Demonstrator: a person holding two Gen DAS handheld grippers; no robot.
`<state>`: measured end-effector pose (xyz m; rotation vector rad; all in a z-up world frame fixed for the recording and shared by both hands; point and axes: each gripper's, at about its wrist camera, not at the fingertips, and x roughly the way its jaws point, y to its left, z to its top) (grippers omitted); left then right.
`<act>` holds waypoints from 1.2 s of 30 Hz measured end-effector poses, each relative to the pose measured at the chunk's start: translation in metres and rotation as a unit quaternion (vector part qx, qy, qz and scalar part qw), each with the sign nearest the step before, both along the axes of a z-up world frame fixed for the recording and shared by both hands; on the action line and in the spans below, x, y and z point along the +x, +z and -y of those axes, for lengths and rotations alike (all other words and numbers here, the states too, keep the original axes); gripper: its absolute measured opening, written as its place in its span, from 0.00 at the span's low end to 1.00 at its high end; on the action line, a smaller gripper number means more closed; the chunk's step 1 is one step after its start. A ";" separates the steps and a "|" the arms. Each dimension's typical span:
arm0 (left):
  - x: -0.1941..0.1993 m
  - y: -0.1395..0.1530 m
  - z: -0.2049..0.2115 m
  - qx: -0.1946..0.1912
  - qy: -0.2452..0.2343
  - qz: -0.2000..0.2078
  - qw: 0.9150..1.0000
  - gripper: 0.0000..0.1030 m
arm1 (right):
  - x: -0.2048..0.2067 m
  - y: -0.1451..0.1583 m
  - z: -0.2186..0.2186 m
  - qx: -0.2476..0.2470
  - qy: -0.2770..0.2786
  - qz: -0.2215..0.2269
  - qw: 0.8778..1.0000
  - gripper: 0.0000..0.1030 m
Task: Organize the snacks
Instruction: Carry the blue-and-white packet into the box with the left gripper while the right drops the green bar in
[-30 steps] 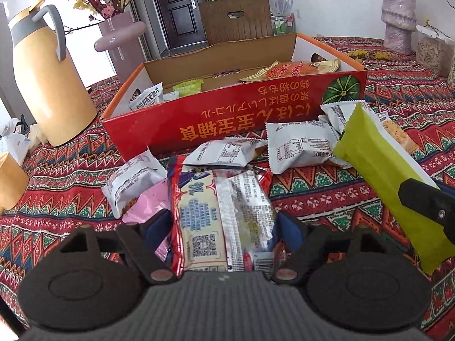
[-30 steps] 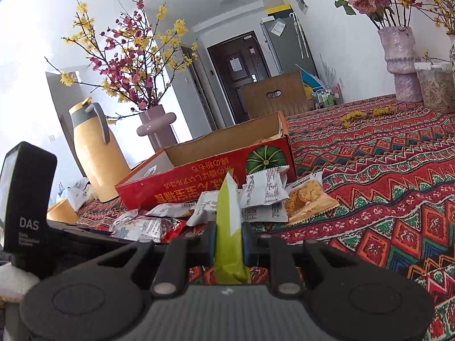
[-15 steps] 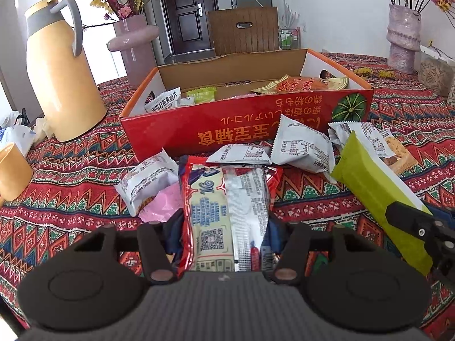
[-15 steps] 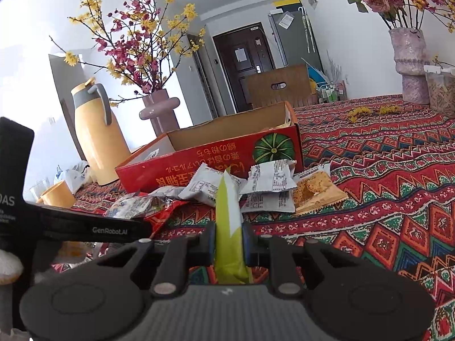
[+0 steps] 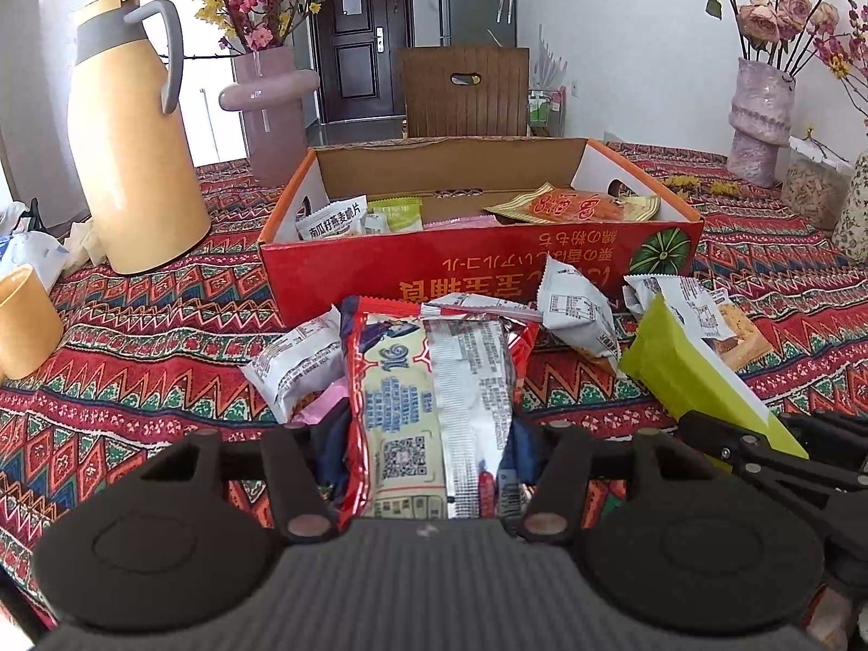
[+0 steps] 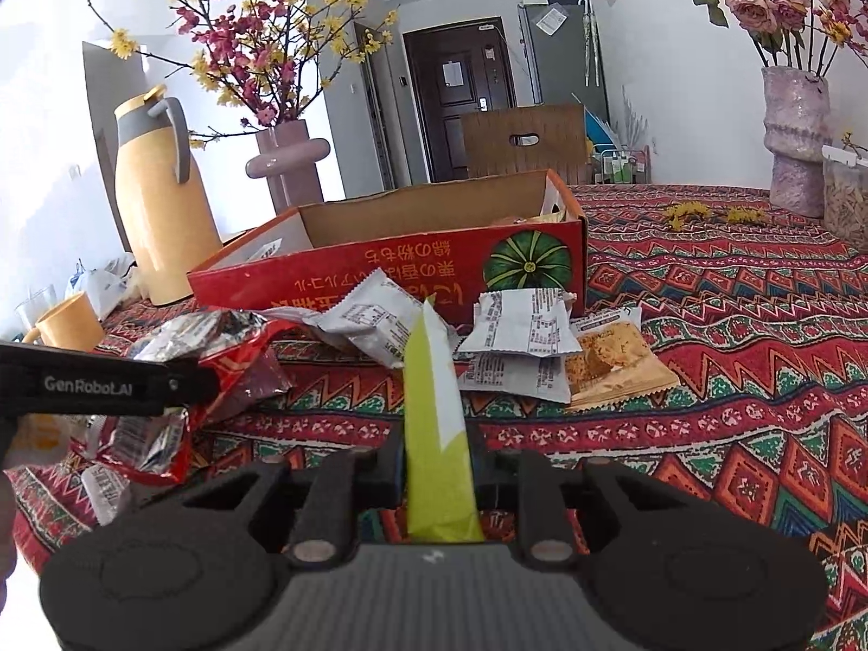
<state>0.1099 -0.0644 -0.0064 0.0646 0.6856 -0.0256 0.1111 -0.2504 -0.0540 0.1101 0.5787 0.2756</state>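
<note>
My left gripper is shut on a red-edged snack bag and holds it above the table, in front of the open red cardboard box. My right gripper is shut on a flat yellow-green packet, held on edge; that packet also shows in the left wrist view. The red bag shows crumpled at the left of the right wrist view. Several white packets and a biscuit packet lie before the box. The box holds several snacks.
A yellow thermos jug and an orange cup stand at the left. A pink vase stands behind the box, another vase and a jar at the right. A chair back is beyond the table.
Both grippers have risen with their packets. The left view now sits higher and looks more into the box; the red bag has lifted off the other packets.
</note>
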 end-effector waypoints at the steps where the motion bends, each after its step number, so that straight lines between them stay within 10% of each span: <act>1: -0.001 0.001 -0.001 -0.002 -0.001 0.002 1.000 0.55 | -0.001 0.001 0.000 0.001 0.000 0.002 1.000 0.18; 36: 0.055 0.065 -0.030 -0.018 -0.003 0.076 0.997 0.56 | 0.061 0.073 -0.020 0.019 -0.007 0.080 0.997 0.18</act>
